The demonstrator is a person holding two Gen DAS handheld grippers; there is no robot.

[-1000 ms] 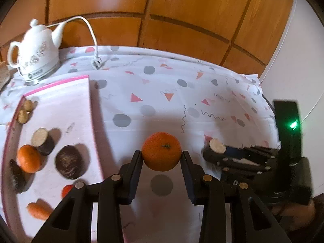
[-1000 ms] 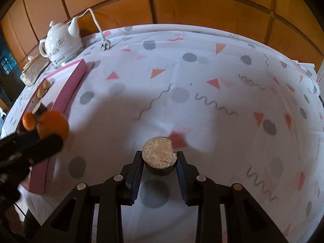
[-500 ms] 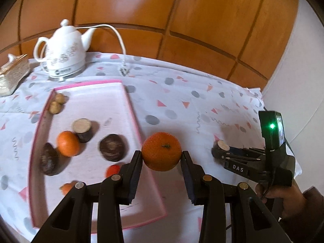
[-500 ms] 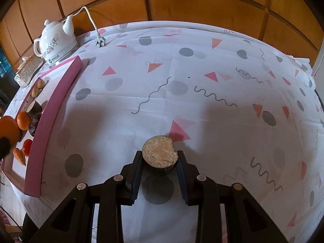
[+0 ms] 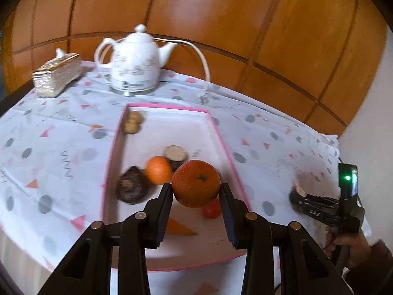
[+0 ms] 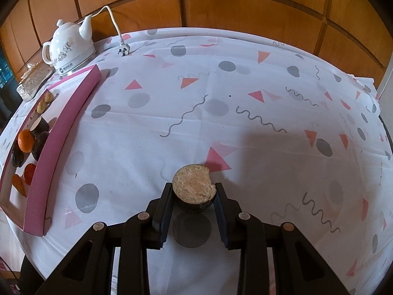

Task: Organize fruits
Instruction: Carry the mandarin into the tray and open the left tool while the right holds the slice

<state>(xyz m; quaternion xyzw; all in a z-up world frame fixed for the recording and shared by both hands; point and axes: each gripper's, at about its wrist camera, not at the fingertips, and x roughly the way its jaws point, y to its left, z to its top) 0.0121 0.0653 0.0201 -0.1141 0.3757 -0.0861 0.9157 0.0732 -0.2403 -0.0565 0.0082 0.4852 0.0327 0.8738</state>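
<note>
While clamped across its widest part between the left gripper (image 5: pixel 195 191), the orange (image 5: pixel 195 184) (firm, rounded, apt to roll) hangs above the pink tray (image 5: pixel 227 152); the right gripper (image 6: pixel 194 194), well right of the tray, grips the brown cut fruit piece (image 6: pixel 193 186) by its sides.

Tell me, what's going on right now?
Left gripper shut on orange, above tray. Right gripper shut on cut piece. Nothing blocking.

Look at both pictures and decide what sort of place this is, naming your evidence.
Probably a home dining or kitchen table: a patterned tablecloth, a white electric kettle with its cord, wood panelling behind, and a pink tray holding fruit.
</note>
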